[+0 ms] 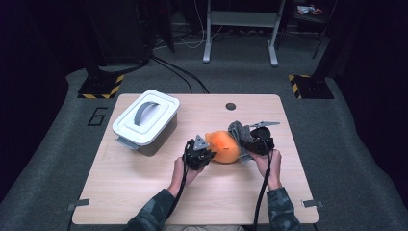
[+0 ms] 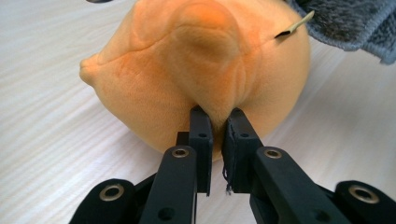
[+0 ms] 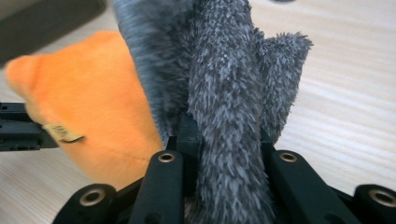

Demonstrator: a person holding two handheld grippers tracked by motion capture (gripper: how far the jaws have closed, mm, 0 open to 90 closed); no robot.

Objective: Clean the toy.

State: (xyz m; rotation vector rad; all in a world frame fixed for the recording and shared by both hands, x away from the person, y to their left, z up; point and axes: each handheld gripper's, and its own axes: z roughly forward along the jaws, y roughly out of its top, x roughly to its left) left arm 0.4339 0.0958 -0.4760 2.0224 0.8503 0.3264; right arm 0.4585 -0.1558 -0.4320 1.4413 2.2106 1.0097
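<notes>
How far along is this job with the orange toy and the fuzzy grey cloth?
Done: both are gripped. In hand: the left gripper pinches a fold of the orange plush toy, and the right gripper clamps the grey fuzzy cloth. Left: perhaps putting them away, since the white lidded box sits closed.

Each hand carries a black tool: the left tool [image 1: 198, 153] and the right tool [image 1: 260, 139], the right topped by a grey three-cornered plate. Black cables trail back along camouflage-patterned sleeves [image 1: 153, 216]. Up close, the jaws show brass-ringed screw holes.
</notes>
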